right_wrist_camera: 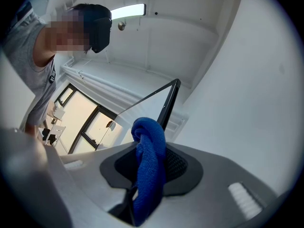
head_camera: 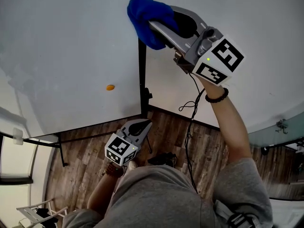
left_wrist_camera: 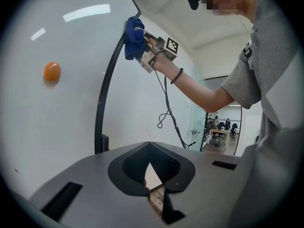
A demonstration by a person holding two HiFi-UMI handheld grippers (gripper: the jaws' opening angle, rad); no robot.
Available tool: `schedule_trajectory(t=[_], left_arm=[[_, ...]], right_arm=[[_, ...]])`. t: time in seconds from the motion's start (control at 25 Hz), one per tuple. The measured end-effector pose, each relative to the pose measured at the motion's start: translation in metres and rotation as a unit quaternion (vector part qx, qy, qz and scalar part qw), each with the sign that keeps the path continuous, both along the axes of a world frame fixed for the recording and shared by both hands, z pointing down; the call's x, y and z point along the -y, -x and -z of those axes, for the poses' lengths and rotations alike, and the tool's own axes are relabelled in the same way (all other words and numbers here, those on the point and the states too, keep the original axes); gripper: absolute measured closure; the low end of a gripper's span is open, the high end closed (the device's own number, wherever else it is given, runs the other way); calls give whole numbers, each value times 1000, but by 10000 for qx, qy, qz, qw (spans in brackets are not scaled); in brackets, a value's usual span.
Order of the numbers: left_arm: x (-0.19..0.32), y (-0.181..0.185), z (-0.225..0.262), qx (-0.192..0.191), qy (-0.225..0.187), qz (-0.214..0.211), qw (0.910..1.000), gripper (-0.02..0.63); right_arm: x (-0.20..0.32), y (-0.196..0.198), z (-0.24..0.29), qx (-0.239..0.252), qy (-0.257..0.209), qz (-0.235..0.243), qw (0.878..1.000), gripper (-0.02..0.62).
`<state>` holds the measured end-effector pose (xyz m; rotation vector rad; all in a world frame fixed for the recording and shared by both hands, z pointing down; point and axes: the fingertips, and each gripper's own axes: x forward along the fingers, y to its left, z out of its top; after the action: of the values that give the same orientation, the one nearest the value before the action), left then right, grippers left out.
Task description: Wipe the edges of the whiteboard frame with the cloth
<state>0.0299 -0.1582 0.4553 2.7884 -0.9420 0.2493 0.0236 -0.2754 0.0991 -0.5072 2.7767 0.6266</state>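
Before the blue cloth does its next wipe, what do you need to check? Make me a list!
1. Cloth clamped in the right gripper: ok, it sits bunched between the jaws.
2. Cloth on the black frame: ok, it overlaps the frame's edge.
3. Cloth pressing firmly: cannot tell.
4. Left gripper out of the way: ok, it is low down, shut and empty.
5. Cable clear of the frame: ok, it hangs to the right of it.
6. Orange magnet off the wiping path: ok, it is on the board, left of the frame and apart from it.
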Motion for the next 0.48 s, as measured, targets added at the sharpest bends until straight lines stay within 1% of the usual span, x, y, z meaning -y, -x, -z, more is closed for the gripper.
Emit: schedule_trajectory(t=[0.48], left_arm=[[4,1,0,51,34,10,10000,598]], right_arm=[[3,-1,-3,33,-90,-87,9999,476]])
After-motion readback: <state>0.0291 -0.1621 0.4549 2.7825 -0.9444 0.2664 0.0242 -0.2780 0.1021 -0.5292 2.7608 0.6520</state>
